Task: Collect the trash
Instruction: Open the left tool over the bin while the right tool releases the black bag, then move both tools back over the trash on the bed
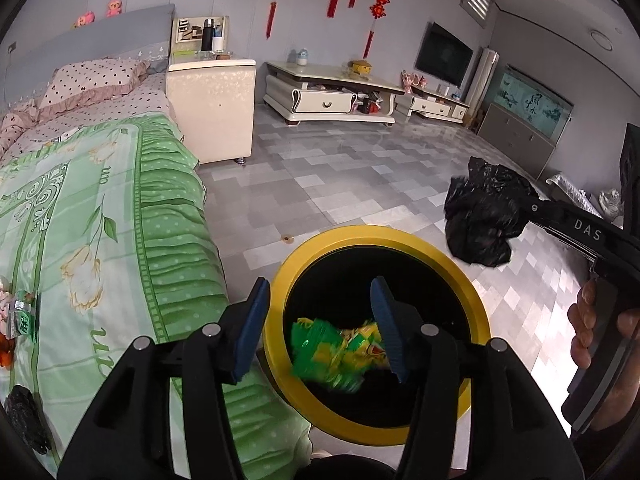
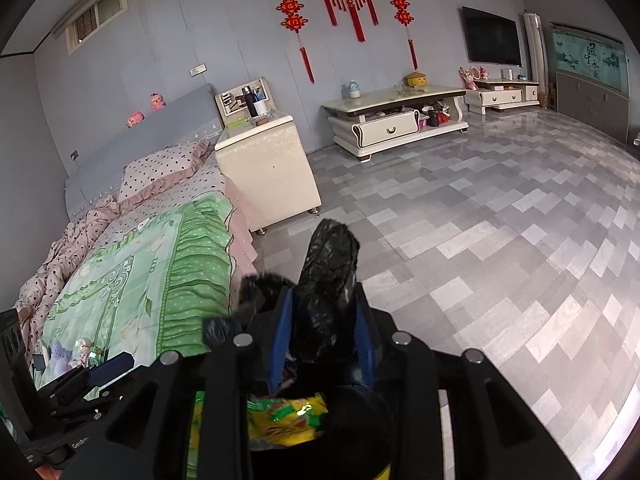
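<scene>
- Left gripper (image 1: 320, 328) hangs with its jaws apart and empty, right above the yellow-rimmed bin (image 1: 478, 320); green and yellow wrappers (image 1: 336, 354) lie down inside the bin, below and between its fingers.
- Right gripper (image 2: 324, 334) has a crumpled black plastic bag (image 2: 330, 284) between its blue pads; whether they still pinch it I cannot tell. The bag stands upright, right of the bin and just outside its rim.
- Readable writing: "DAS" on the right gripper's body.
- More litter sits on the green bedspread (image 1: 120, 216) at near left.

Crinkly glossy black plastic bag (image 1: 482, 216); shiny foil wrappers (image 1: 340, 354); polished floor tiles (image 1: 360, 176).
</scene>
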Available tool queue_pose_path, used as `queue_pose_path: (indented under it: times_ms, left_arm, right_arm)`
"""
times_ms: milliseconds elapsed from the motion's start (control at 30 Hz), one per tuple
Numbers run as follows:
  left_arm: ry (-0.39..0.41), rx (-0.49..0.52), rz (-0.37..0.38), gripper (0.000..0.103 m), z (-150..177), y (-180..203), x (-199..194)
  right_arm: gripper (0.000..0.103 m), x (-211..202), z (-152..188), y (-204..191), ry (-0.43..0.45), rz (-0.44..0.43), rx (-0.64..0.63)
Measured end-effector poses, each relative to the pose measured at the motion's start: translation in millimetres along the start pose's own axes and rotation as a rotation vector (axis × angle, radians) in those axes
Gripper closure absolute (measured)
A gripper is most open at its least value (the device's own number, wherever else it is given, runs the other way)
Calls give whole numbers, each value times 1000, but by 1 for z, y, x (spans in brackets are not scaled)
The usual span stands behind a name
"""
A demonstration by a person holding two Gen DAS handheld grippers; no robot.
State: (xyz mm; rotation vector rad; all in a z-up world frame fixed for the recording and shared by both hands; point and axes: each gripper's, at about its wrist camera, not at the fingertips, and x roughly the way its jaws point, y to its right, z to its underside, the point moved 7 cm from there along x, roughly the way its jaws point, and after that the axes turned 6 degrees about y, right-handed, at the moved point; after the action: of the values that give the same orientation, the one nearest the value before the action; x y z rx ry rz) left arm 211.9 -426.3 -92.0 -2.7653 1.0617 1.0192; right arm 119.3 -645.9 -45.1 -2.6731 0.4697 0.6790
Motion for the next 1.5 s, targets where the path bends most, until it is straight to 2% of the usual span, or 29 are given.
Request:
queue_pose_path:
  times_ms: [67, 300, 533, 767, 1100, 1300, 1500]
  left_arm:
    - [5, -4, -6, 46, -1, -2, -4]
    - [43, -20, -39, 28, -6, -19, -24]
    - [124, -13, -127, 13, -16, -52, -63]
    - [189, -21, -223, 9, -23, -93, -112]
    - [241, -77, -381, 9, -15, -178, -176]
    - [231, -128, -485, 9, 5, -241, -205]
    - [203, -191, -581, 9, 36, -301, -230]
  right_arm:
    - [60, 0, 1, 1, -6, 3, 4]
    - [57, -6, 2, -7, -9, -5, 10]
    - [45, -18, 2, -34, 12, -53, -12]
    - [32, -33, 2, -81, 43, -136, -57]
    - [18, -48, 6, -177, 60, -268, -154]
    - [17, -51, 20, -236, 39, -372, -203]
    - [17, -41, 46, -291, -22, -449, -260]
